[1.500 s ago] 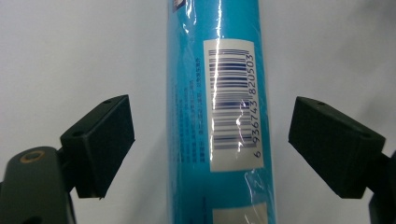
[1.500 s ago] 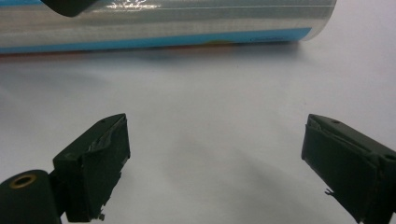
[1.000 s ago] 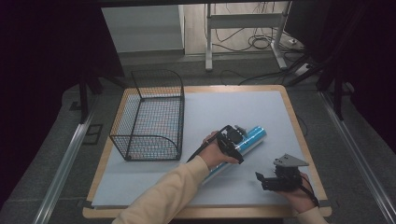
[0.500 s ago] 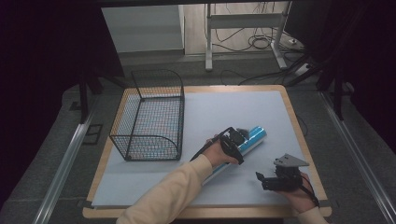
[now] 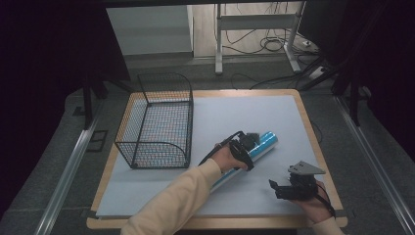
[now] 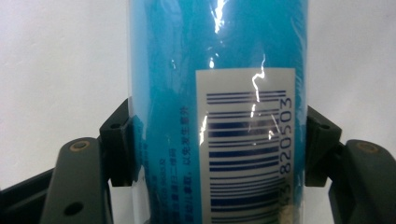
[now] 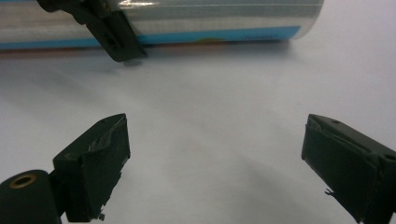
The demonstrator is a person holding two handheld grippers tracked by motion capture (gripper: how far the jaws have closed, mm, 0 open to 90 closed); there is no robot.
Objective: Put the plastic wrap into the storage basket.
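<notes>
A long blue tube (image 5: 265, 141) in glossy plastic wrap lies slanted on the pale mat, right of centre. My left gripper (image 5: 246, 148) reaches over it from the near side. Its jaws have just been closing, and both pads (image 6: 122, 140) now press on the sides of the tube (image 6: 219, 70), next to its barcode label. My right gripper (image 5: 275, 188) rests near the front right edge of the table. In the right gripper view it (image 7: 217, 154) stands open over bare mat, with the tube (image 7: 196, 21) and one left finger (image 7: 114, 39) farther off.
A black wire basket (image 5: 156, 122) stands at the left of the mat (image 5: 235, 112). The wooden table edge (image 5: 313, 132) borders the mat. Beyond the table are metal stand legs and cables on the floor (image 5: 264, 46).
</notes>
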